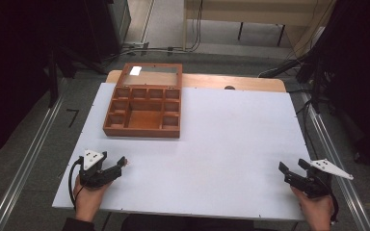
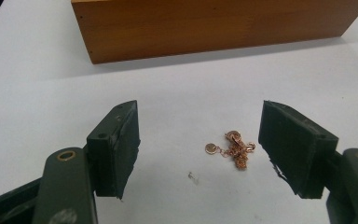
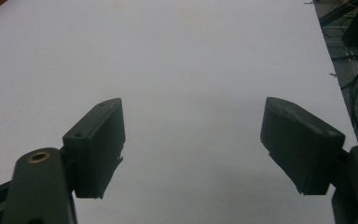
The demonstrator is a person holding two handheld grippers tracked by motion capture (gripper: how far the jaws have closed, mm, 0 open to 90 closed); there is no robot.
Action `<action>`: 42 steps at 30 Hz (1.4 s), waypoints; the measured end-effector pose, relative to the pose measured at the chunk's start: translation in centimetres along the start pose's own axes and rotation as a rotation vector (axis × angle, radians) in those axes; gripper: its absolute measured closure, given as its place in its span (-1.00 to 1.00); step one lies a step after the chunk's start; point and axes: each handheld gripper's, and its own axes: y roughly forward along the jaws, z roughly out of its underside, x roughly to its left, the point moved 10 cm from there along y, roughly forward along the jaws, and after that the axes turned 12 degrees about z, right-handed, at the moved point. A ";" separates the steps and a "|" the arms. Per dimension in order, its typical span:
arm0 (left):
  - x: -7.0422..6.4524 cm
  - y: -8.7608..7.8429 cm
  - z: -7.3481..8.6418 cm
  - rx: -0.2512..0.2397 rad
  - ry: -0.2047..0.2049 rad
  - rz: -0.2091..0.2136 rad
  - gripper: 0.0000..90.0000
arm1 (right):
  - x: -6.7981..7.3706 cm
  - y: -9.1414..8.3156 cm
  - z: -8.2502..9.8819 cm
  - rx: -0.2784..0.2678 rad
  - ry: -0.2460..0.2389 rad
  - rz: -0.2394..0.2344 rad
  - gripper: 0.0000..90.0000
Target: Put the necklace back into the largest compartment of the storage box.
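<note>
A small rose-gold chain [image 2: 233, 149] with a round tag lies bunched on the white table top [image 1: 231, 139]. My left gripper [image 2: 198, 135] is open around it, with the chain nearer the right-hand jaw and touching neither. In the high view that gripper [image 1: 118, 163] rests at the front left of the table, and the chain [image 1: 126, 162] is a tiny speck at its tips. Beyond it stands a wooden compartment box [image 1: 142, 131], its lid [image 1: 150, 74] raised and its side wall [image 2: 214, 25] facing me. My right gripper [image 1: 292, 166] is open and empty at the front right, over bare table [image 3: 193, 56].
The box holds several small compartments around one larger one. A wooden desk edge [image 1: 250, 83] shows behind the white top. Cables [image 1: 279, 72] and metal rails [image 1: 24, 163] lie on the floor to either side. The table's right edge is close to my right gripper.
</note>
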 end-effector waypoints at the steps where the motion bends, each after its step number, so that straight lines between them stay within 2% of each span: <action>1: 0.0 0.0 0.0 -0.001 -0.001 0.000 -0.35 | 0.0 0.0 0.0 0.000 0.000 0.000 -0.55; 21: -0.6 0.5 0.2 0.024 0.010 0.012 -0.28 | 0.0 0.0 0.0 0.002 -0.001 0.004 -0.55; 37: -1.1 0.9 0.6 0.053 0.015 0.048 0.05 | 0.0 0.1 0.0 0.002 -0.003 0.003 -0.54; 42: -1.5 1.1 0.8 0.074 0.014 0.070 0.26 | 0.0 0.1 0.1 0.007 0.001 0.003 -0.54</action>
